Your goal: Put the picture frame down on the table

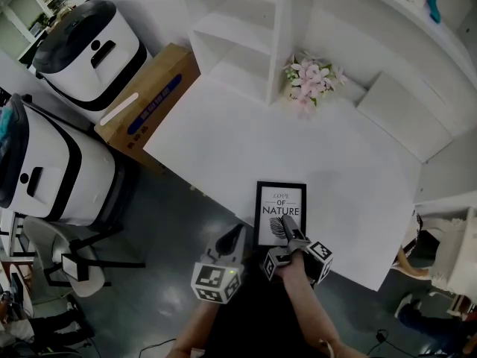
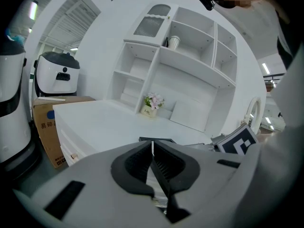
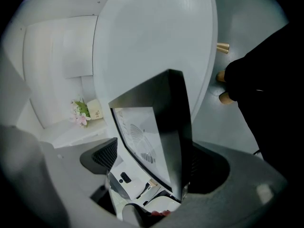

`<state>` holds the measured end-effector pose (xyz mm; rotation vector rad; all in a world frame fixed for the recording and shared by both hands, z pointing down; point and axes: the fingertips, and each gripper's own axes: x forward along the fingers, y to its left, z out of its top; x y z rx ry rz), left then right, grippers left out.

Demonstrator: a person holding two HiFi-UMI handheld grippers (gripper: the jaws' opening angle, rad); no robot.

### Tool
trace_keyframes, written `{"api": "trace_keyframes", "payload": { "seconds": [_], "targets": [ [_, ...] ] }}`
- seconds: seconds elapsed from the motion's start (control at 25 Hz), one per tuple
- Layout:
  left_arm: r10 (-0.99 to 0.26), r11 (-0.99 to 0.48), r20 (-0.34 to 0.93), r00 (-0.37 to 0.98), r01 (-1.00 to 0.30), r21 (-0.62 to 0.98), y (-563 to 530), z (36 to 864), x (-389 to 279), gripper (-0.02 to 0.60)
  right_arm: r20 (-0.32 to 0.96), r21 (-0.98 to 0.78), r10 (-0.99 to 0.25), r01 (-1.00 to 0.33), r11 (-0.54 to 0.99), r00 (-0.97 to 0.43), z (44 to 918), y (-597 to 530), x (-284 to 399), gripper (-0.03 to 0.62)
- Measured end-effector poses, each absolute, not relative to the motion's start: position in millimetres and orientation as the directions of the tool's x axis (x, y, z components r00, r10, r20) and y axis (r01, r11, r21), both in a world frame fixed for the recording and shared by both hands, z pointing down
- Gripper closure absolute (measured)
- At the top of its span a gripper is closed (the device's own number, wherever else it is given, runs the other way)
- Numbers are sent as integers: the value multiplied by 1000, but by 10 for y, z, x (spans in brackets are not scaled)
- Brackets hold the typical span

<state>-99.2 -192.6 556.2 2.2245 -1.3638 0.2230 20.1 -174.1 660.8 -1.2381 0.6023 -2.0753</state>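
Observation:
A black picture frame (image 1: pixel 280 213) with a "Love of Nature" print lies face up on the white table (image 1: pixel 223 140), its near end at the table's front edge. My right gripper (image 1: pixel 291 226) is at that near end. In the right gripper view the frame (image 3: pixel 156 122) stands between the wide-spread jaws of my right gripper (image 3: pixel 149 160). The left pad (image 3: pixel 102 158) is clear of the glass; the frame's dark edge runs close along the right jaw. My left gripper (image 1: pixel 232 237) hangs just off the table edge, left of the frame. Its jaws (image 2: pixel 152 151) are shut on nothing.
A small pot of pink flowers (image 1: pixel 311 80) stands at the back of the table, below a white shelf unit (image 1: pixel 253 36). Left of the table are a cardboard box (image 1: pixel 149 99), two white machines (image 1: pixel 89 47) (image 1: pixel 45 170) and a chair (image 1: pixel 59 259).

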Motion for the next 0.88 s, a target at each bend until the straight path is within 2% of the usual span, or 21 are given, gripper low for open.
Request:
{"api": "trace_keyframes", "payload": {
  "seconds": [0.88],
  "targets": [
    [-767,-362,420,484,-868,340,-1850,5656,-1005,560,597,-656,-709,281,-701,-375,6694,-1649,97,160]
  ]
}}
